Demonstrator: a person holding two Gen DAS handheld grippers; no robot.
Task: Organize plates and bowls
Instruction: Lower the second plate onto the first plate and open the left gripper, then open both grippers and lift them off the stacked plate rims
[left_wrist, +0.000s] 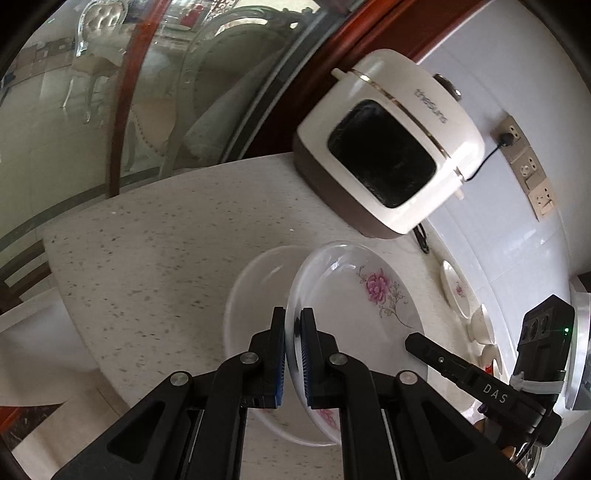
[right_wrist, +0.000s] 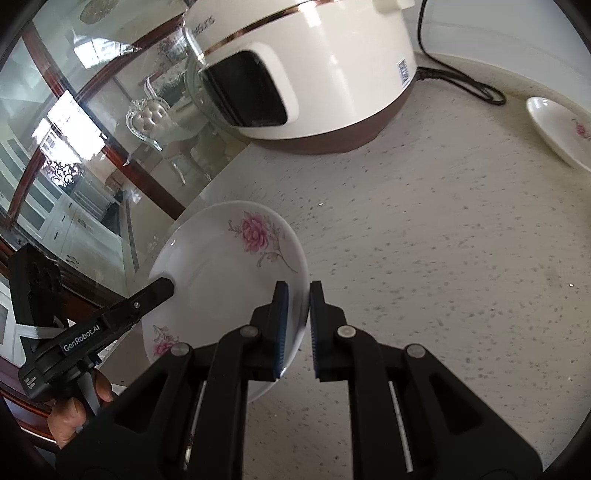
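Both grippers hold one white plate with pink flowers (left_wrist: 354, 295) by opposite rims, just above the speckled counter (left_wrist: 147, 266). My left gripper (left_wrist: 293, 325) is shut on its left rim. In the right wrist view my right gripper (right_wrist: 299, 295) is shut on the right rim of the same flowered plate (right_wrist: 221, 277). Under that plate, a plain white dish (left_wrist: 255, 291) rests on the counter and shows at its left side. A finger (right_wrist: 159, 291) of the left gripper reaches the plate's far rim, and a finger (left_wrist: 424, 345) of the right gripper shows in the left wrist view.
A white and brown rice cooker (left_wrist: 388, 140) stands behind the plates, its cord plugged into the wall. Another flowered plate (right_wrist: 561, 125) and small white bowls (left_wrist: 480, 325) sit along the wall. Left of the counter edge there is a glass pane (right_wrist: 92, 166). A hand (right_wrist: 74, 410) grips the left tool.
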